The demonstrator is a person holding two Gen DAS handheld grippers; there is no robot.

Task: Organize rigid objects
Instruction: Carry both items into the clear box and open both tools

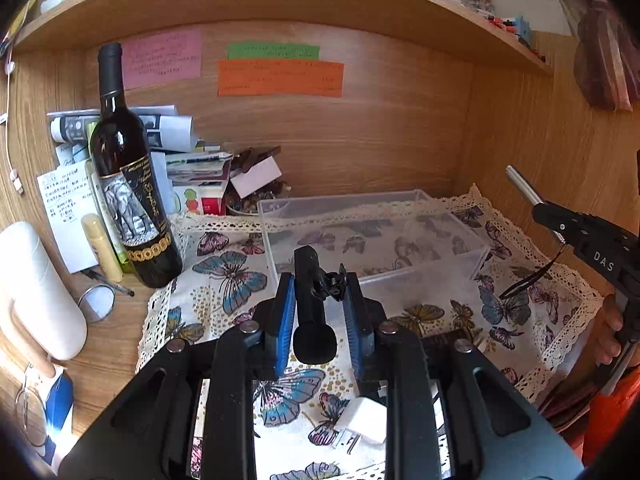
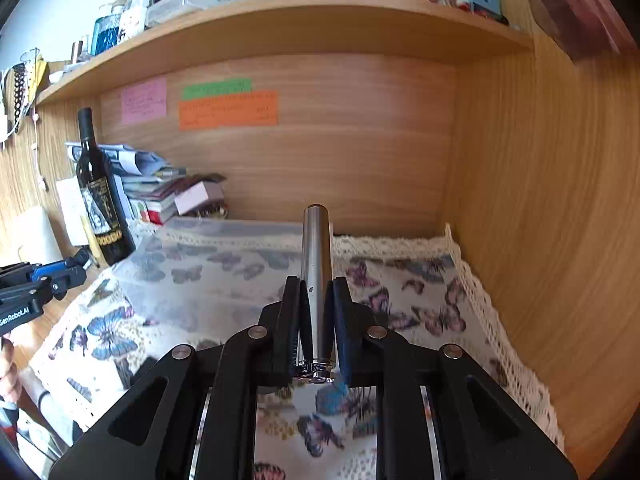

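A: Gripping both: left gripper (image 1: 316, 300) jaws pinch a black clip-tool (image 1: 310, 304), right gripper (image 2: 316, 312) jaws clamp a steel tube (image 2: 317, 280), box (image 1: 372, 240) just ahead.
B: Smooth tube could slide out; tool might snag the box rim.

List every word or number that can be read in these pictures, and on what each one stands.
"DAS": on the right gripper.
"GenRobot.AI": on the left gripper.
Pink note, green note, orange note, white paper: handwriting too small to read.
Wine bottle label: gold script unreadable.
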